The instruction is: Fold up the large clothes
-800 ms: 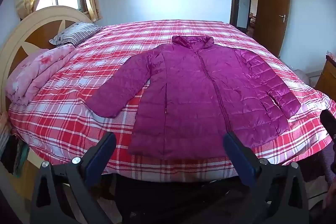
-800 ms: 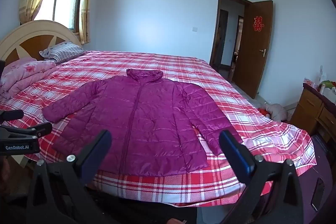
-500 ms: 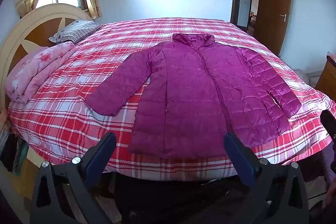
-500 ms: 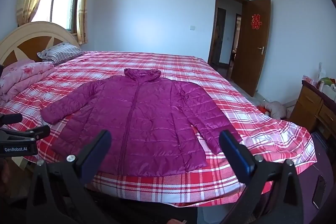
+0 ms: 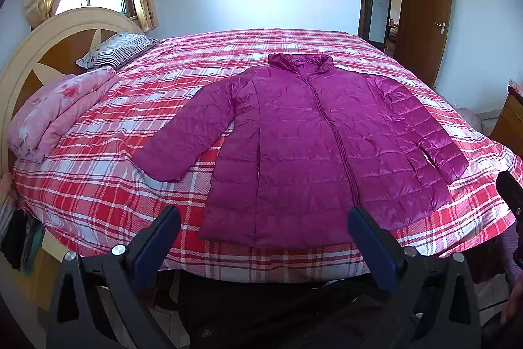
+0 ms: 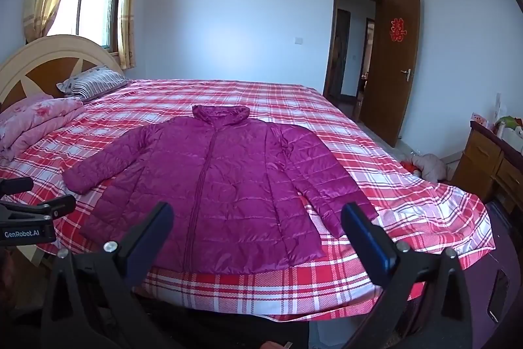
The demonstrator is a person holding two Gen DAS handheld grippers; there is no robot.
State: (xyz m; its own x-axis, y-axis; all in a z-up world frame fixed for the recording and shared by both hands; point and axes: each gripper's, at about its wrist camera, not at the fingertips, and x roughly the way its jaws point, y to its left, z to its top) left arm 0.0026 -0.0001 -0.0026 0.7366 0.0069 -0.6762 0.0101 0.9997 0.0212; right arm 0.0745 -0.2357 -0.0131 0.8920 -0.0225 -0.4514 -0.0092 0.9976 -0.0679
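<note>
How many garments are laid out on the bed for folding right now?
1: a purple puffer jacket spread flat, front up, near the foot edge of the plaid bed. Others may lie out of view.

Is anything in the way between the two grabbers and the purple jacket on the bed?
Nothing visible. The purple jacket lies flat on the plaid bedspread, and both the left gripper and right gripper have open jaws facing it.
</note>
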